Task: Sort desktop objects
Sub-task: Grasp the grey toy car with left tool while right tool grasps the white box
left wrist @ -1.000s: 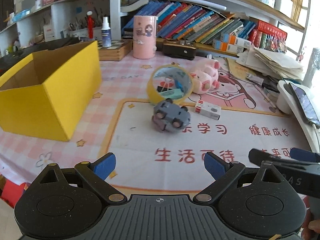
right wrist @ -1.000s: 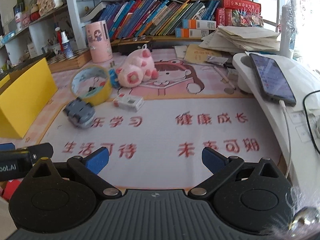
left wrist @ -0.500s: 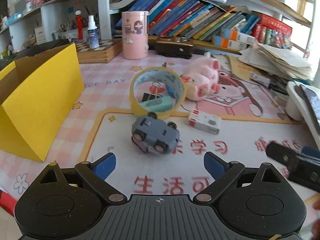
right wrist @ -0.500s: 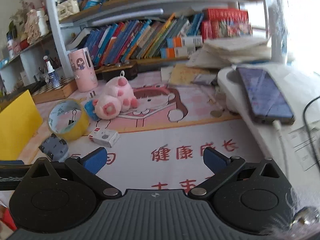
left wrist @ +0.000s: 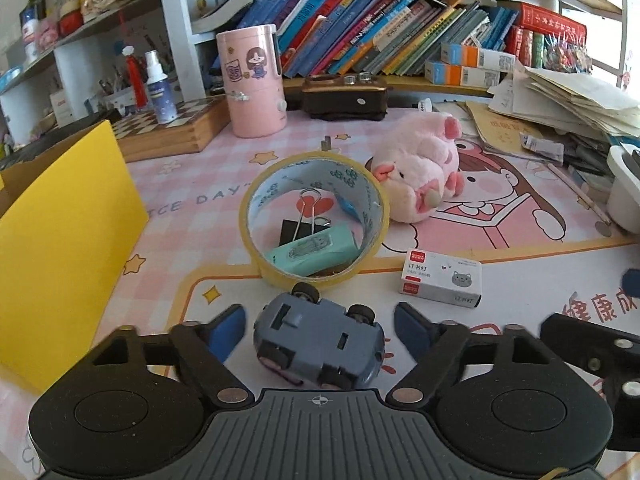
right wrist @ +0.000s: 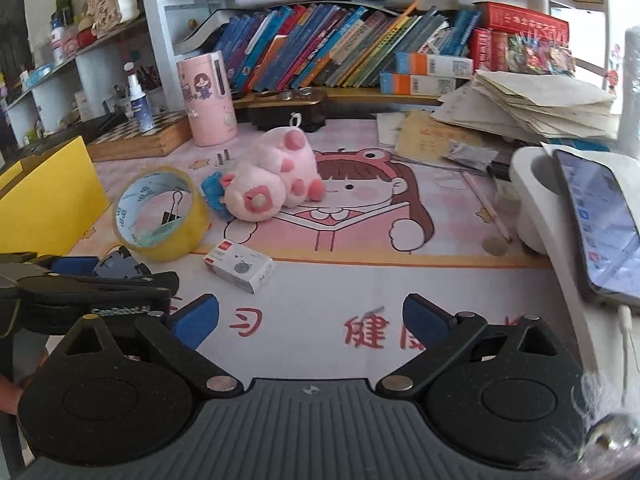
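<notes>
The overturned toy car (left wrist: 318, 344) is framed, untouched, between the wide-spread left gripper (left wrist: 319, 326) fingers, at 6 o'clock from the tape roll (left wrist: 314, 216). It is judged light, rigid and smooth; its flanks should be gripped.

Black hand-held gripper (left wrist: 318, 326), blue fingertips (left wrist: 226, 328)
</notes>
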Demonstrator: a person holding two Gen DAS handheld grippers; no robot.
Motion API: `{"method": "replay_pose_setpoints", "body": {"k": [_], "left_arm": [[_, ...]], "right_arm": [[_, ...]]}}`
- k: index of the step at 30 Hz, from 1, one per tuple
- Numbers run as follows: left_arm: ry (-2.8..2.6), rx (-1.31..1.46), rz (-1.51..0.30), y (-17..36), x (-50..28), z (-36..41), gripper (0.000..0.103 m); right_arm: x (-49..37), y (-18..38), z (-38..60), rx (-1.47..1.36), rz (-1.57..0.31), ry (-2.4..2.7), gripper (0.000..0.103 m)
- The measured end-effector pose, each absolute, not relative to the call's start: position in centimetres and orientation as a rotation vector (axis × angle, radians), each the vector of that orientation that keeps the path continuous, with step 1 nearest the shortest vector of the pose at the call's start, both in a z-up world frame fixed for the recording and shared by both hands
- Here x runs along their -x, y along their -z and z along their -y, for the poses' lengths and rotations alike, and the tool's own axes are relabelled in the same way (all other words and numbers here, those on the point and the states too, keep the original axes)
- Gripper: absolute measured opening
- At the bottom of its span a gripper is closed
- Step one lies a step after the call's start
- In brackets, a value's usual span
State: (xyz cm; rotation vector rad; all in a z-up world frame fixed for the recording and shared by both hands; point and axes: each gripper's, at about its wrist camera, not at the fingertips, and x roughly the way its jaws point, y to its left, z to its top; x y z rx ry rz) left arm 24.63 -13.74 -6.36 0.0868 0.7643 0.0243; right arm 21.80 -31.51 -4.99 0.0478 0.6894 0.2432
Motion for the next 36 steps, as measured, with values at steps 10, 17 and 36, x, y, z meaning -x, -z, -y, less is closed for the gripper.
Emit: {"method": "replay_pose_setpoints", "body": {"k": [10, 17, 36], "left_arm": [[-0.053, 0.129, -0.794, 4.2, -21.9, 9.8, 0.064], [-0.12, 0.265, -0.757, 2.4, -18.1, 7.4, 0.064], [-0.226, 0.292, -0.724, 0.1, -13.7, 4.5, 0.064]], "right_arm": [[-25.2, 5.9, 28.9, -0.005, -0.715, -0.361, 0.087], [-26.6, 6.9, 25.3, 0.071, -0.716, -0.357, 0.072], [-28.1, 8.7, 21.6, 0.058, -0.673, -0.193, 0.058]]}}
